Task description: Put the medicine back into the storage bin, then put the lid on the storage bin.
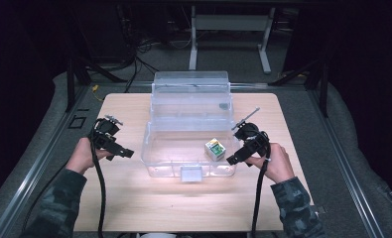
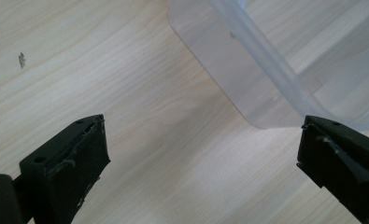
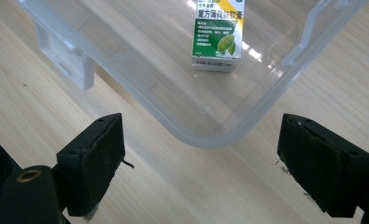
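Pale wooden table [image 1: 134, 198], metal desk frame [image 1: 230, 29], perhaps cables behind.

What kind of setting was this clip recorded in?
Probably a lab or workshop recording station: a pale wooden table holding a clear plastic bin, cables on the dark floor, and a white metal desk frame behind.

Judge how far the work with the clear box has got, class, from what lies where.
Done, it seems: the small green-and-white carton lies inside the clear plastic box, whose lid stands open behind. In hand: nothing; the left gripper and right gripper flank the box, open and empty. Left, probably: closing the lid.
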A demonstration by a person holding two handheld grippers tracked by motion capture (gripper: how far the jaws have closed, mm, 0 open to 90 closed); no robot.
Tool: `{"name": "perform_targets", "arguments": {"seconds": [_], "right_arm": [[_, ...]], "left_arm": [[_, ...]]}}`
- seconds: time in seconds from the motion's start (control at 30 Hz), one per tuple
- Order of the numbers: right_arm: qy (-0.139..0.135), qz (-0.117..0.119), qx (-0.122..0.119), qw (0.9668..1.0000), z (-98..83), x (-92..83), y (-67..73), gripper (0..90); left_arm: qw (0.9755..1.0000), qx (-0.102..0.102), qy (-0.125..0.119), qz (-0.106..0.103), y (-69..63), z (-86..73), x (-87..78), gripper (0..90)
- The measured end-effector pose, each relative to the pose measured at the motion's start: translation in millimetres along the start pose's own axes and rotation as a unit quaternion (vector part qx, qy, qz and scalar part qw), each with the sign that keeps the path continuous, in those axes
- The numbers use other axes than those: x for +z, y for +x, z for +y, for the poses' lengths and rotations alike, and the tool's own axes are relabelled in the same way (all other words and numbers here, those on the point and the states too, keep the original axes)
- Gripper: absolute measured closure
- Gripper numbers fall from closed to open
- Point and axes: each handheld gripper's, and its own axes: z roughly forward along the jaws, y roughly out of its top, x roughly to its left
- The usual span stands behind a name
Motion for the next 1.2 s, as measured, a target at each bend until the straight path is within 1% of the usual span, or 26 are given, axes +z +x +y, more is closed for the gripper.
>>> {"name": "perform_targets", "arguments": {"seconds": [0.07, 0.1, 0.13, 0.2, 0.33, 0.37, 0.4, 0.43, 0.47, 0.57, 0.6, 0.63, 0.67, 0.7, 0.83, 0.9, 0.97, 1.03, 1.1, 1.13, 1.17, 1.2], "right_arm": [[-0.002, 0.004, -0.004, 1.0000, 1.7, 2.8, 2.7, 14.9], [0.002, 0.002, -0.008, 1.0000, 2.8, 4.4, 4.2, 14.9], [0.001, 0.002, -0.009, 1.0000, 3.1, 5.9, 4.9, 14.9], [0.002, 0.005, -0.013, 0.9999, 4.0, 8.5, 6.2, 14.9], [-0.001, 0.009, -0.019, 0.9998, 5.5, 13.0, 8.8, 15.3], [-0.001, 0.005, -0.021, 0.9998, 6.0, 13.7, 9.3, 15.2], [-0.003, 0.006, -0.021, 0.9998, 6.5, 14.7, 10.1, 15.3], [-0.006, 0.011, -0.022, 0.9997, 6.9, 16.0, 10.6, 15.3], [-0.004, 0.008, -0.024, 0.9997, 7.8, 17.0, 11.9, 15.3], [-0.007, 0.021, -0.026, 0.9994, 9.2, 20.5, 14.4, 15.5], [-0.006, 0.018, -0.028, 0.9994, 9.8, 20.5, 15.1, 16.0], [-0.006, 0.018, -0.028, 0.9994, 9.8, 20.5, 15.1, 16.0], [-0.011, 0.019, -0.031, 0.9993, 10.2, 20.1, 16.5, 17.4], [-0.012, 0.020, -0.031, 0.9993, 10.3, 20.1, 16.8, 17.4], [-0.014, 0.021, -0.035, 0.9991, 10.2, 21.3, 18.8, 17.4], [-0.012, 0.018, -0.035, 0.9992, 10.1, 22.6, 19.6, 17.3], [-0.013, 0.020, -0.036, 0.9991, 9.6, 25.1, 19.7, 17.4], [-0.012, 0.023, -0.034, 0.9991, 9.3, 27.7, 20.2, 17.4], [-0.013, 0.024, -0.035, 0.9990, 9.1, 30.1, 20.3, 17.4], [-0.014, 0.027, -0.034, 0.9989, 9.1, 31.1, 20.5, 17.5], [-0.012, 0.021, -0.037, 0.9990, 9.4, 31.0, 20.9, 17.7], [-0.014, 0.022, -0.037, 0.9990, 9.2, 31.1, 21.2, 18.0]], "left_arm": [[1.0000, 0.005, -0.004, -0.007, 0.0, 7.4, -1.8, 1.8], [0.9999, 0.005, -0.007, -0.007, -0.1, 9.9, -2.5, 1.7], [0.9999, 0.007, -0.007, -0.006, -0.1, 13.3, -3.4, 1.7], [0.9998, 0.010, -0.010, -0.010, 0.1, 20.3, -5.2, 1.6], [0.9996, 0.022, -0.017, -0.010, -2.1, 35.0, -8.7, 1.2], [0.9995, 0.023, -0.019, -0.007, -2.9, 38.8, -9.0, 1.2], [0.9995, 0.024, -0.019, -0.009, -3.4, 42.6, -9.2, 1.1], [0.9994, 0.026, -0.022, -0.010, -3.9, 47.5, -9.5, 1.2], [0.9993, 0.028, -0.024, -0.009, -4.7, 50.3, -9.4, 1.2], [0.9989, 0.034, -0.030, -0.012, -6.3, 61.9, -10.1, 1.2], [0.9987, 0.036, -0.033, -0.011, -6.8, 65.7, -10.5, 1.2], [0.9987, 0.036, -0.033, -0.011, -6.8, 65.7, -10.5, 1.2], [0.9983, 0.039, -0.040, -0.013, -7.8, 73.2, -11.3, 1.2], [0.9981, 0.039, -0.044, -0.017, -8.1, 76.9, -12.0, 1.2], [0.9971, 0.051, -0.055, -0.014, -9.7, 93.6, -13.8, 1.1], [0.9965, 0.057, -0.060, -0.016, -10.6, 103.6, -13.9, 1.1], [0.9960, 0.063, -0.062, -0.014, -12.1, 111.3, -13.4, 1.1], [0.9956, 0.065, -0.065, -0.017, -13.1, 120.1, -12.5, 1.4], [0.9954, 0.067, -0.067, -0.011, -15.3, 128.9, -11.9, 1.5], [0.9948, 0.070, -0.073, -0.013, -16.4, 132.6, -11.9, 1.5], [0.9944, 0.074, -0.074, -0.015, -17.4, 136.1, -11.6, 1.5], [0.9940, 0.079, -0.074, -0.008, -19.1, 139.2, -10.6, 1.7]]}}
